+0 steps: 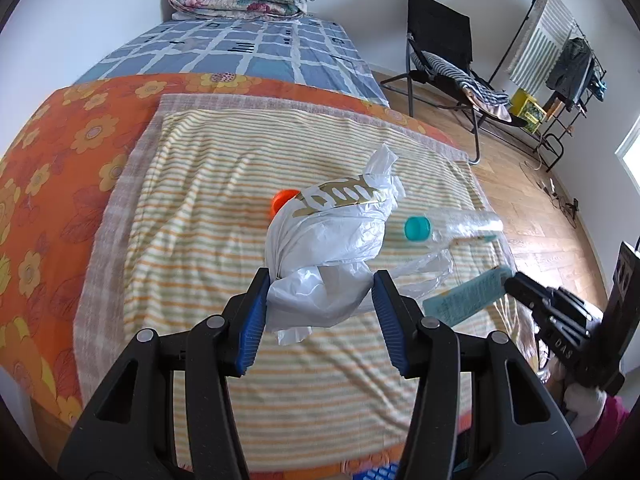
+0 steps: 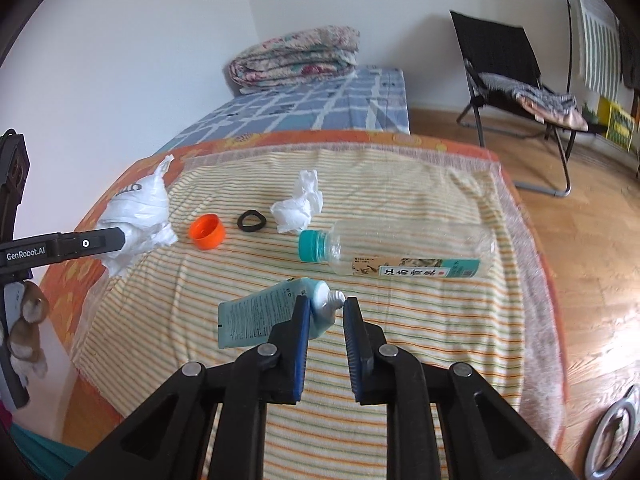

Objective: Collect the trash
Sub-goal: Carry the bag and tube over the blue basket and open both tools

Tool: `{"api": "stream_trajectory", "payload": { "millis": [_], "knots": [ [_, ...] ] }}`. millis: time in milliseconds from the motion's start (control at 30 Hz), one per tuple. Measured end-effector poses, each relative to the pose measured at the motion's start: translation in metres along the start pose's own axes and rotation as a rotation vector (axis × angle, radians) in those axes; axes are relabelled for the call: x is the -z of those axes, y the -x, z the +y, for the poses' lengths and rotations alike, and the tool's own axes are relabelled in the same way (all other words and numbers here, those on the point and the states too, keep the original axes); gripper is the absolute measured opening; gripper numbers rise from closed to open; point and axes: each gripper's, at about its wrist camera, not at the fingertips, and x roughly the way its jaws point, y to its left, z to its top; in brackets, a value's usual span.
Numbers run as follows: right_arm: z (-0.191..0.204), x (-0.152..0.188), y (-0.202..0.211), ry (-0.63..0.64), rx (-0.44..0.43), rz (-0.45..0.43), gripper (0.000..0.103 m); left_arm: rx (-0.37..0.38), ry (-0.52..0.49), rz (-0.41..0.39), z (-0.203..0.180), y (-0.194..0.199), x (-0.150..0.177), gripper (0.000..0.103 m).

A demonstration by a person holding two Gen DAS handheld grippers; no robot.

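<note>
The towel (image 2: 360, 360) has thin orange, green and cream stripes. The sheet (image 1: 60, 140) under it is orange with yellow flowers. The far cover (image 1: 240, 48) is blue with a white grid. The bag (image 1: 332, 240) is white with gold print. The tube (image 2: 256, 316) is teal. The bottle (image 2: 412, 252) is clear with a teal cap. The loose cap (image 2: 207, 233) is orange. The ring (image 2: 251, 220) is black.

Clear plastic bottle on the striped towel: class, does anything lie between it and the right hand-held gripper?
Only the right hand-held gripper's own load: it grips a teal tube, which it would have to put down first. The striped towel between it and the bottle is otherwise bare.
</note>
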Motion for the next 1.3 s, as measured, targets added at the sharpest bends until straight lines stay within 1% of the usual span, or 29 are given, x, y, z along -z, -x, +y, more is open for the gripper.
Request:
{"api": "stream_trajectory", "payload": {
  "millis": [233,467,767,800,833,967,1300],
  "knots": [
    [0.013,0.016,0.039,0.083,-0.003,-0.041,0.016,0.025,-0.025,0.030,0.002,0.024,0.035,0.052],
    [0.031,0.040,0.064,0.180,-0.002,-0.052,0.015,0.057,-0.036,0.059,-0.001,0.044,0.074,0.052],
    [0.050,0.073,0.098,0.230,-0.045,-0.062,0.014,0.103,-0.063,0.109,-0.012,0.061,0.131,0.052],
    [0.052,0.077,0.100,0.235,-0.050,-0.057,0.004,0.106,-0.064,0.116,-0.012,0.062,0.136,0.052],
    [0.053,0.081,0.102,0.238,-0.053,-0.049,0.003,0.109,-0.067,0.123,-0.013,0.062,0.142,0.052],
    [0.056,0.097,0.104,0.236,-0.076,-0.021,0.003,0.114,-0.072,0.156,-0.013,0.060,0.165,0.052],
    [0.066,0.135,0.091,0.257,-0.107,0.072,0.003,0.121,-0.091,0.288,-0.017,0.038,0.218,0.052]
  ]
}}
